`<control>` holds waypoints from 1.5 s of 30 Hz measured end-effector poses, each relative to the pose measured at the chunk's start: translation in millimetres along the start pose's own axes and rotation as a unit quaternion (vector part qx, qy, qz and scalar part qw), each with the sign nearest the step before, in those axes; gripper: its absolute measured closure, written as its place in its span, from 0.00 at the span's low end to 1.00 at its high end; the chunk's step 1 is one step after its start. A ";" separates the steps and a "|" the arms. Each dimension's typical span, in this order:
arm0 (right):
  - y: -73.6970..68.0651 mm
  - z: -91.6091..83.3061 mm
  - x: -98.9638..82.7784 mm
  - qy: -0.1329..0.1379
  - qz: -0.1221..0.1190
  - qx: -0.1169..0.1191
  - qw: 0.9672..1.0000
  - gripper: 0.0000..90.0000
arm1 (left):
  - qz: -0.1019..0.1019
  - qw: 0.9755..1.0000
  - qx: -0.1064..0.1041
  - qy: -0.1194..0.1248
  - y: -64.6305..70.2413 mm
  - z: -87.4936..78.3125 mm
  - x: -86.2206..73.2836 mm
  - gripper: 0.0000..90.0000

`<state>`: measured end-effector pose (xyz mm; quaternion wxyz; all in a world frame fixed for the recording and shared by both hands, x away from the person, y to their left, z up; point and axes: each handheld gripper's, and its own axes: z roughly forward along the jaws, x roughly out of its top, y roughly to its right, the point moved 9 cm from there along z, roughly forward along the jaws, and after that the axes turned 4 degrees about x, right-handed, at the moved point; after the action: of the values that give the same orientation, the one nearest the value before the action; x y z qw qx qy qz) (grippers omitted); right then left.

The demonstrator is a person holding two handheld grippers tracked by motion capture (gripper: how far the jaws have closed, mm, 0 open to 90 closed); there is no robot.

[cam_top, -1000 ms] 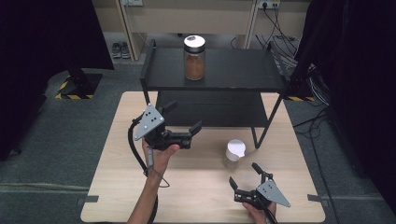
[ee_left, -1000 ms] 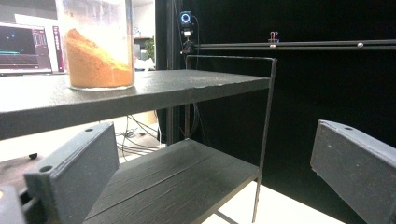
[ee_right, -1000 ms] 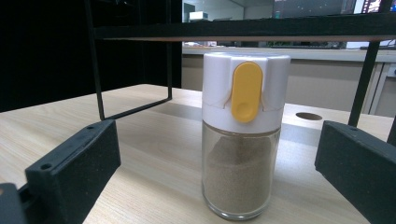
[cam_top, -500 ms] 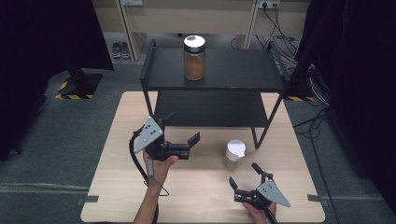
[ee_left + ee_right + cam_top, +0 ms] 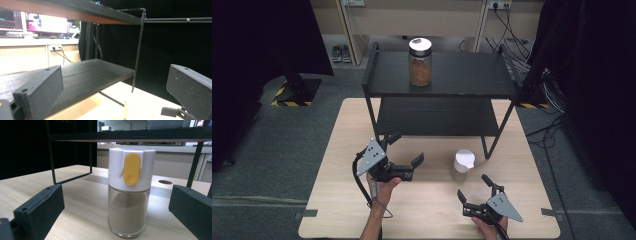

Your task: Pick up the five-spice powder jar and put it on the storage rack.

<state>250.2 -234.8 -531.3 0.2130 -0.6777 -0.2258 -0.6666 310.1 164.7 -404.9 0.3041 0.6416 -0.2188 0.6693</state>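
Right gripper view: a shaker (image 5: 130, 192) with a white cap and yellow flap is seen upright on the table (image 5: 82, 202), about half full of tan powder, centred ahead of the wide-open, empty jaws. From the high view, the right gripper (image 5: 477, 194) is held just short of it. A jar (image 5: 420, 62) of brown powder stands on the shelf (image 5: 472, 75). The left gripper (image 5: 406, 150) is spread wide, empty, well apart. In the left gripper view the shaker's top (image 5: 130, 110) is cut off and blurred.
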 end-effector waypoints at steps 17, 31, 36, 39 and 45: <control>-0.3 0.4 -0.2 0.001 -0.001 0.002 1.000 0.00 | -0.024 0.999 -0.008 -0.024 -7.8 -10.9 -48.4 0.00; -0.4 0.7 -0.4 0.002 -0.002 0.003 1.000 0.00 | -0.047 0.998 -0.013 -0.039 -9.6 -22.5 -84.9 0.00; 0.0 0.8 -0.4 0.002 -0.001 0.006 1.000 0.00 | -0.043 0.998 -0.006 -0.050 -5.9 -25.5 -94.7 0.00; 0.0 0.9 -0.4 0.002 -0.002 0.006 1.000 0.00 | -0.049 0.997 -0.009 -0.051 -3.9 -27.1 -97.9 0.00; 0.2 1.0 -0.5 0.003 -0.001 0.008 1.000 0.00 | -0.049 0.997 -0.011 -0.054 -1.3 -30.8 -102.9 0.00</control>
<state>251.1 -234.4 -531.8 0.2180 -0.6739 -0.2316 -0.6669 287.7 173.6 -509.5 0.3314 0.6833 -0.2105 0.6156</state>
